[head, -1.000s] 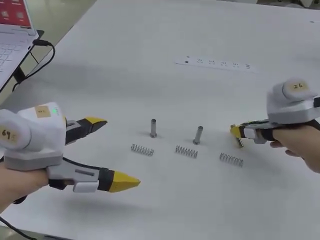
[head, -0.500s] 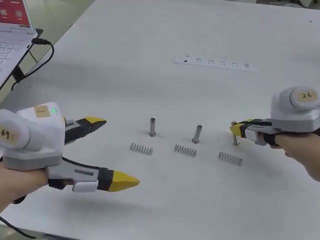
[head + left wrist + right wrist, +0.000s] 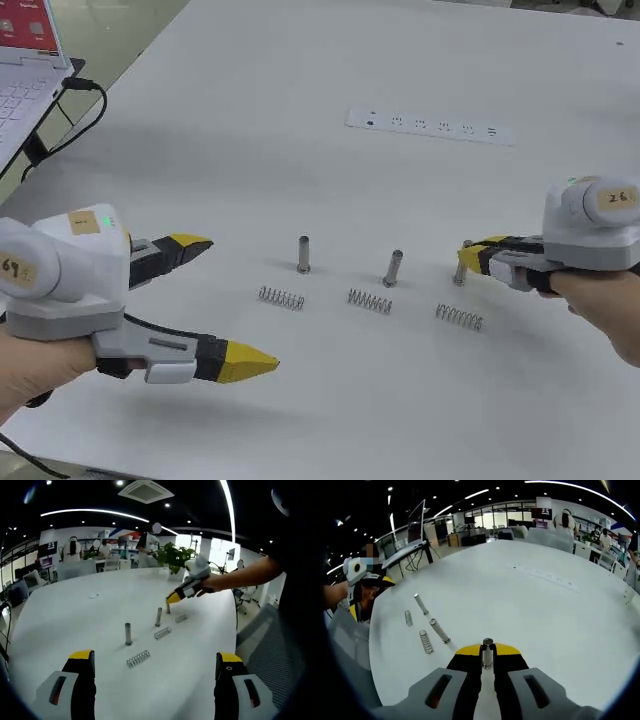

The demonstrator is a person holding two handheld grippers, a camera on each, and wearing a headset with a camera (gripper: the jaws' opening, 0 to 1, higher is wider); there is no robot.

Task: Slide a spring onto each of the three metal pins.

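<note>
Three short metal pins are on the white table (image 3: pixel 300 150): the left pin (image 3: pixel 303 254), the middle pin (image 3: pixel 393 268) and the right pin (image 3: pixel 460 265). A loose spring lies in front of each: left spring (image 3: pixel 281 297), middle spring (image 3: pixel 369 301), right spring (image 3: pixel 459 318). My right gripper (image 3: pixel 470 253) comes in from the right, shut on the right pin (image 3: pixel 487 652), which shows between its yellow tips (image 3: pixel 487 650). My left gripper (image 3: pixel 225 300) hovers wide open left of the row, holding nothing. Its own view (image 3: pixel 155 656) shows the pins (image 3: pixel 128 633) and springs (image 3: pixel 138 658) ahead.
A white power strip (image 3: pixel 430 126) lies farther back on the table. A laptop (image 3: pixel 25 70) with a black cable (image 3: pixel 75 100) sits off the far left edge. People and desks stand in the room beyond the table.
The right gripper has shifted slightly with the right pin in its tips; the pin now shows left of the tips rather than below them. The left gripper has stayed still.
</note>
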